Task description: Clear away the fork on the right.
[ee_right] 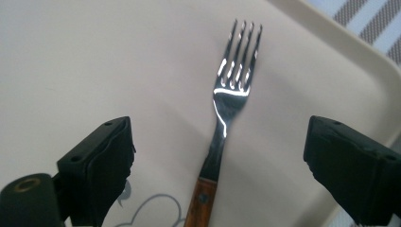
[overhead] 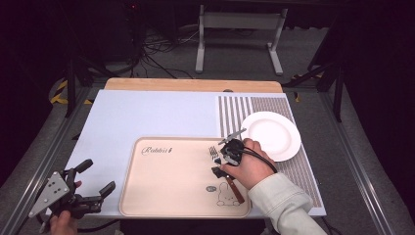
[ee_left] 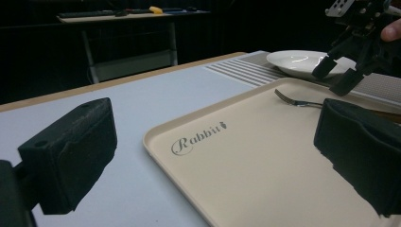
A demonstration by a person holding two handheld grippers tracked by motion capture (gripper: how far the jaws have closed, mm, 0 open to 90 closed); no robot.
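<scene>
A fork (overhead: 234, 188) with a wooden handle lies on the beige tray (overhead: 161, 196), tines pointing away from me. My right gripper (overhead: 217, 165) hovers over the fork's neck, jaws wide apart on either side of it without touching. In the right gripper view the fork (ee_right: 227, 109) lies flat on the tray (ee_right: 94, 56) between the two black jaws of that gripper (ee_right: 220, 161). My left gripper (overhead: 97, 176) rests off the tray's left front corner, open and holding nothing. The left gripper view looks between the spread jaws of that gripper (ee_left: 217, 156) across the tray (ee_left: 161, 137) to the fork (ee_left: 295, 100) and the right gripper (ee_left: 335, 75).
A white plate (overhead: 271, 134) sits on a striped mat (overhead: 235, 110) just right of the tray and also appears in the left gripper view (ee_left: 298, 61). The tray bears a "Rabbit" print and a rabbit drawing (overhead: 224, 196). A pale blue table surface (overhead: 147, 115) stretches behind the tray.
</scene>
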